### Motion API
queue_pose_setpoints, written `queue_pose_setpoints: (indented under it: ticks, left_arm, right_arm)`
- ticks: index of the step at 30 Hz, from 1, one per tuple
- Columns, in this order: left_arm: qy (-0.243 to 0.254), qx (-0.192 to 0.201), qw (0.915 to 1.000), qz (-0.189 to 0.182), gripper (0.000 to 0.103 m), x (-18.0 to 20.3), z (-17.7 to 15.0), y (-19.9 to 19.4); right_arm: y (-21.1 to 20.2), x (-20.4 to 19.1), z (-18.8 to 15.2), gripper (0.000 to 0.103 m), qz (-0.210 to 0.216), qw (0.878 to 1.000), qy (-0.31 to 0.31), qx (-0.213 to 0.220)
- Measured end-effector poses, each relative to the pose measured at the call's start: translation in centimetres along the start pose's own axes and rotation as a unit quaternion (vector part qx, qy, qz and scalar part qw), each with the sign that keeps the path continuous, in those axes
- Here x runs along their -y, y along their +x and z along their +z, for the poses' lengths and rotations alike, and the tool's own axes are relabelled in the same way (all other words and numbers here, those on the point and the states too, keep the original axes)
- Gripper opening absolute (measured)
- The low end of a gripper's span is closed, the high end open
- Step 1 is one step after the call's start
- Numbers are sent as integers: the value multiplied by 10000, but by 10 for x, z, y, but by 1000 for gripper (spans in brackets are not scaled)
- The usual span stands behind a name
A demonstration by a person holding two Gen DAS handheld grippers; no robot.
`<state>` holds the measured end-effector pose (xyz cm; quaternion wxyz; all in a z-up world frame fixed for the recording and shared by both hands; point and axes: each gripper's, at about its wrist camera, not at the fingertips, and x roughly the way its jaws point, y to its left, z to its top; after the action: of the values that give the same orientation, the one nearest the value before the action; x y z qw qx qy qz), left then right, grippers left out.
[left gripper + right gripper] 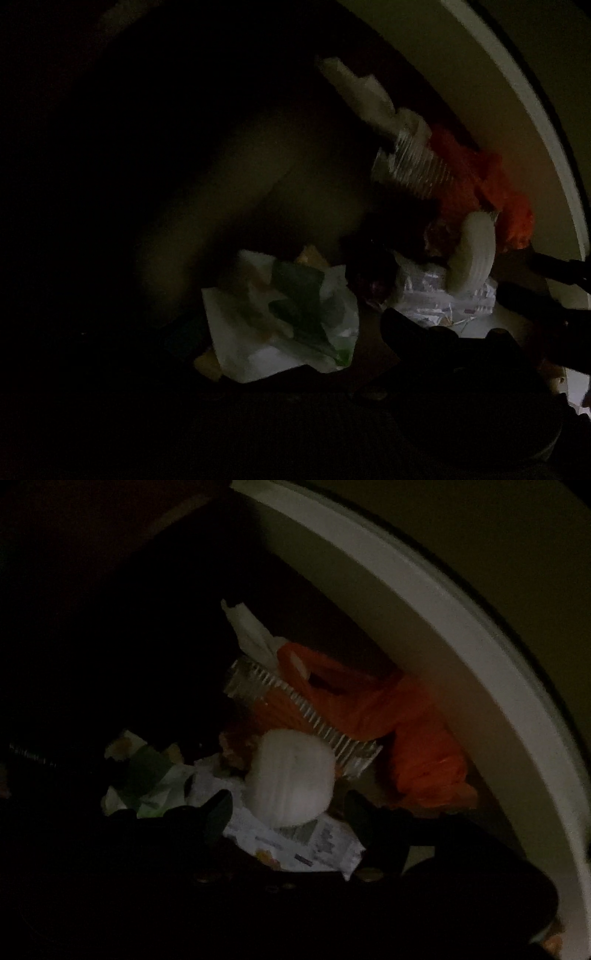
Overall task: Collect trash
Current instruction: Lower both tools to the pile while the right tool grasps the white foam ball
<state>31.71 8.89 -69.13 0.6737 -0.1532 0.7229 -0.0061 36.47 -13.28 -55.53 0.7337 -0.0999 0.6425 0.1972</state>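
Both views look down into a dark bin with a pale round rim (461, 627). Trash lies in it: an orange plastic bag (406, 731), a ridged clear plastic tray (306, 709), a white ribbed paper cup (291, 779), a printed white wrapper (314, 842), a green-and-white wrapper (288, 317) and white tissue (247, 627). My right gripper (291, 812) is open, its dark fingers either side of the cup and empty. In the left wrist view the same cup (472, 254) and orange bag (491, 192) show; only one dark finger (406, 332) of my left gripper shows.
The bin's pale inner wall (369, 602) curves round the right side in both views; it also shows in the left wrist view (480, 74). A dark tool (554, 269) reaches in from the right in the left wrist view. The rest is too dark to read.
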Motion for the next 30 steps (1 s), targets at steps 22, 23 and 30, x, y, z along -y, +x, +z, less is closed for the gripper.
queue_pose_setpoints:
  ticks: [22,23,30]
  left_arm:
    - [-809,-197,9965,52,27,-5,1,33]
    - [-837,-171,9963,33,18,-6,0,32]
    - [-551,115,9984,50,5,2,-2,27]
  right_arm:
    - [42,7,-4,63,-349,9976,592,-39]
    - [40,7,-5,63,-385,9977,564,-22]
    - [24,7,-9,48,-308,9983,477,121]
